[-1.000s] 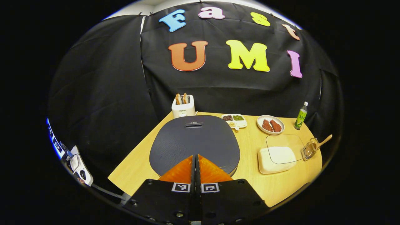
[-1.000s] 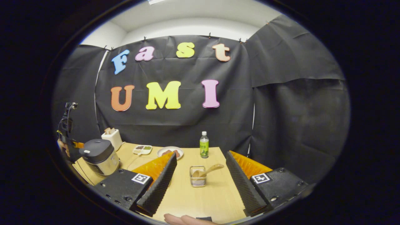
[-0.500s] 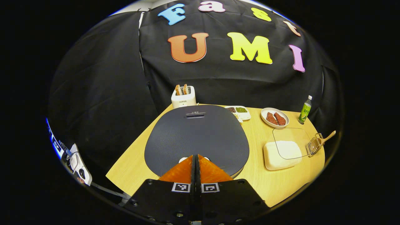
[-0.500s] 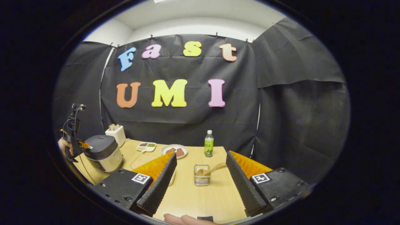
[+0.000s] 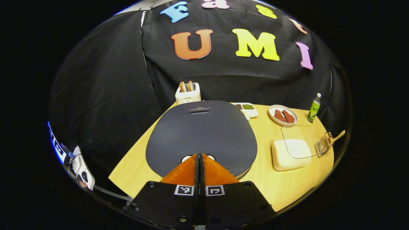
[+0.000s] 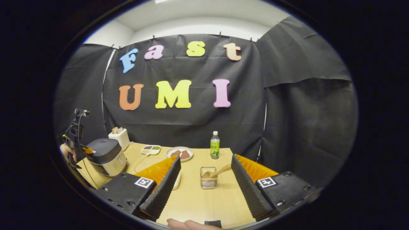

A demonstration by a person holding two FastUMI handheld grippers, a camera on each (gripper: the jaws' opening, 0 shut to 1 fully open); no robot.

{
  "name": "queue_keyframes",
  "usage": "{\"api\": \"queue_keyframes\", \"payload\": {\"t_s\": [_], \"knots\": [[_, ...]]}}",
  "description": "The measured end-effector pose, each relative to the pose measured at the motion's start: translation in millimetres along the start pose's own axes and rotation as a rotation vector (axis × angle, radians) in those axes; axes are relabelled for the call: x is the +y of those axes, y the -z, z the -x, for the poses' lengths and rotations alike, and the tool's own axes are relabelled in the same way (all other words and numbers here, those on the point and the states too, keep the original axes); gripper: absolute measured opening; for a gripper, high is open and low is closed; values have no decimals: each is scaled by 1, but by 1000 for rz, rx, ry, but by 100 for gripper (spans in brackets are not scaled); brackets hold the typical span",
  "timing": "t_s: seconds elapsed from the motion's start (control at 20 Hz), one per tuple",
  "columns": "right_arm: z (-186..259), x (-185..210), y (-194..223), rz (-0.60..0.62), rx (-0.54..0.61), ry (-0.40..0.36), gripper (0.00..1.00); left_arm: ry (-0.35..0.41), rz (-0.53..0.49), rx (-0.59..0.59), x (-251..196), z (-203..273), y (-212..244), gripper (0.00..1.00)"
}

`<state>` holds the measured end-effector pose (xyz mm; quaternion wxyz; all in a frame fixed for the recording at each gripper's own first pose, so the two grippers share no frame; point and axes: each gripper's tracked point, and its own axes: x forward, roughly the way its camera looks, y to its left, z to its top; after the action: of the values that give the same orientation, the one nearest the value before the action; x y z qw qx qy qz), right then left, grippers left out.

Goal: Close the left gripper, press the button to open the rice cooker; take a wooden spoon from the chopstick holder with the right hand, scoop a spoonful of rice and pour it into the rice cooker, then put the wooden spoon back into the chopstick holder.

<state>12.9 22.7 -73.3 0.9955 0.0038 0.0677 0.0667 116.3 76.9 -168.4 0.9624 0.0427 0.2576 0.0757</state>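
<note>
Left gripper (image 5: 199,156): I hold its fingers clenched together on nothing, tips at the white button (image 5: 198,157) at the 6 o'clock edge of the cooker (image 5: 201,134) lid. Whether they touch it I cannot tell.
Right gripper (image 6: 204,163): fingers released and spread wide, hovering above the table (image 6: 198,201), aimed at the holder (image 6: 208,177).
Progress: left fingers closed, that part done. Lid is down, so I judge the button press under way, not finished. Spoon pickup, scoop, pour and return all remain.
Spoon (image 6: 217,172): stands bowl-down in the holder, untouched. In the right gripper view its long axis tilts, handle pointing toward 2 o'clock, lying between my spread fingers but farther off.
Rice (image 5: 289,153): white tray at 3 o'clock of the cooker, with a clear sheet over part of it.
Holder, left gripper view (image 5: 324,145): just beside the tray's far end.
</note>
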Motion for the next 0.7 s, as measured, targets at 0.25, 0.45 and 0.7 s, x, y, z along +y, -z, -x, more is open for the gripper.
{"api": "queue_keyframes", "payload": {"t_s": [0.25,0.45,0.7], "knots": [[1,-2,4,13,-3,-6,100,-12,68,-41,1,2,-8,0],[2,-6,8,7,-2,0,100,2,98,-109,4,16,-26,0],[1,-6,12,7,-7,5,100,-45,169,-344,23,65,-89,0]]}}
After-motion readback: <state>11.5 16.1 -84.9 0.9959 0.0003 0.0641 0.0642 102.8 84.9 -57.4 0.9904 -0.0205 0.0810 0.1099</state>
